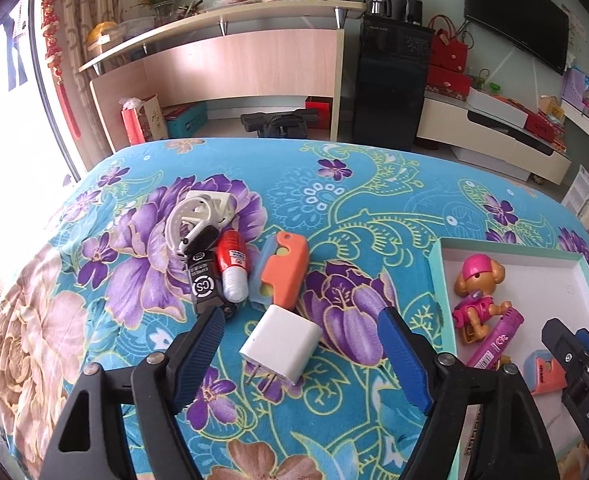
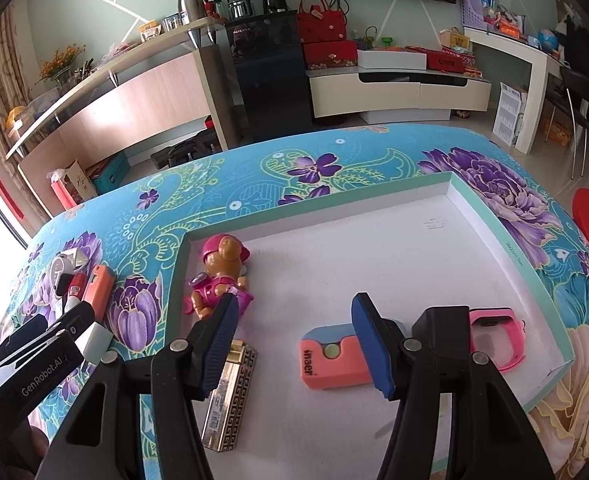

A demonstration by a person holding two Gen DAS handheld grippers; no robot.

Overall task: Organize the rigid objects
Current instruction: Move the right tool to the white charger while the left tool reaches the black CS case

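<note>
Unsorted pile, far left: white cable w/ white box (image 1: 200,210), black watch (image 1: 200,240), black tube w/ round logo (image 1: 204,284), red-and-white bottle (image 1: 232,268), orange-and-blue case (image 1: 282,274). All lie close together on the flowered cloth (image 1: 334,200) of the desk, outside the tray. Judged not yet sorted.

White charger plug (image 1: 280,350): on the cloth just in front of the pile, prongs toward the camera, apart from the other items. Sits between the jaws of the left hand-held gripper (image 1: 302,356); pads stand wide apart, no contact seen. Likely next pick, as a guess.

Tray (image 2: 506,248): white inside, pale green rim, right of the pile on the same cloth. Holds the sorted items.

Tray contents, l. to r.: pink dog figure (image 2: 222,276) at the near-left corner, a pink-purple tube under it; gold patterned box (image 2: 230,396) near the front edge; pink-and-blue case (image 2: 326,358) at centre front; pink watch (image 2: 494,332) toward the right wall.

Right hand-held gripper (image 2: 294,348): hovers over the tray floor, jaws partly apart, nothing clamped; pink-and-blue case lies below, beside its right finger.

Progress est.: approx. 5 items in, approx. 6 still out; roughly half done. Much tray floor free at the back.
</note>
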